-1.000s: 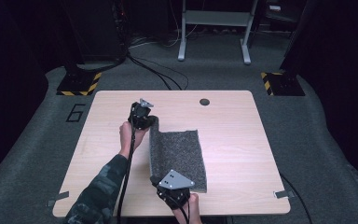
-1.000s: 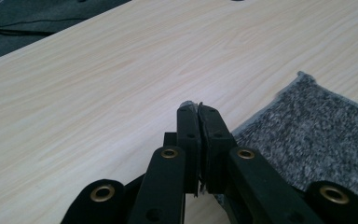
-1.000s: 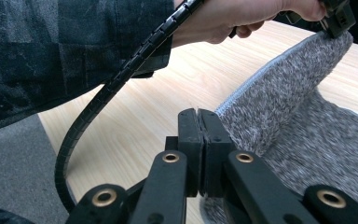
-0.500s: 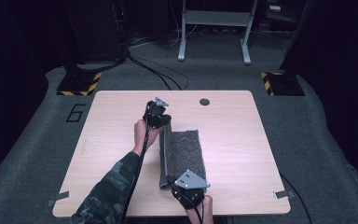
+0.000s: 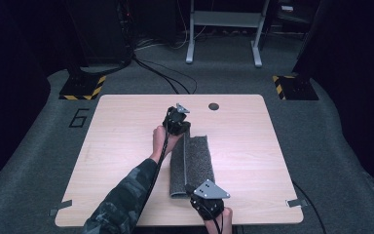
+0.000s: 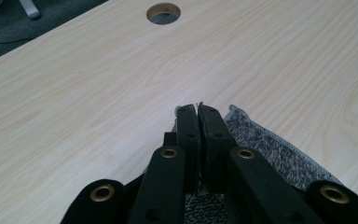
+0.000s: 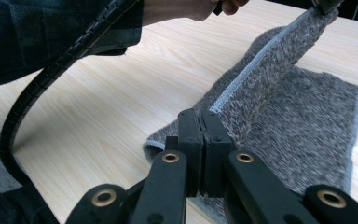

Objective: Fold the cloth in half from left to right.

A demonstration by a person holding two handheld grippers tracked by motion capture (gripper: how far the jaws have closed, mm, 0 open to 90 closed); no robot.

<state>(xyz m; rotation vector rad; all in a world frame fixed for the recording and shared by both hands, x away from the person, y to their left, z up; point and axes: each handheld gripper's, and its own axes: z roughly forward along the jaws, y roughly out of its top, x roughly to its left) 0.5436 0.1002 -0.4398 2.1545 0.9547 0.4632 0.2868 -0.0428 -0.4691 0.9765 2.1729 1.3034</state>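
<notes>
Bench point(image 5: 126, 146): light wood, dark room behind.
Towel point(image 5: 198, 163): grey, mid-bench, left half lifted over.
Left gripper point(image 5: 184, 129): jaws pinched on its far corner.
Right gripper point(image 5: 191, 189): jaws clamped on near corner.

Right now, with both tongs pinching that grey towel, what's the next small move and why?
Probably carry the lifted edge on toward the right and lay it down. Both the left tongs and right tongs grip the towel edge, raised mid-fold over the flat half.

Left gripper point(image 5: 177, 120) and right gripper point(image 5: 208, 202): jaws closed
</notes>
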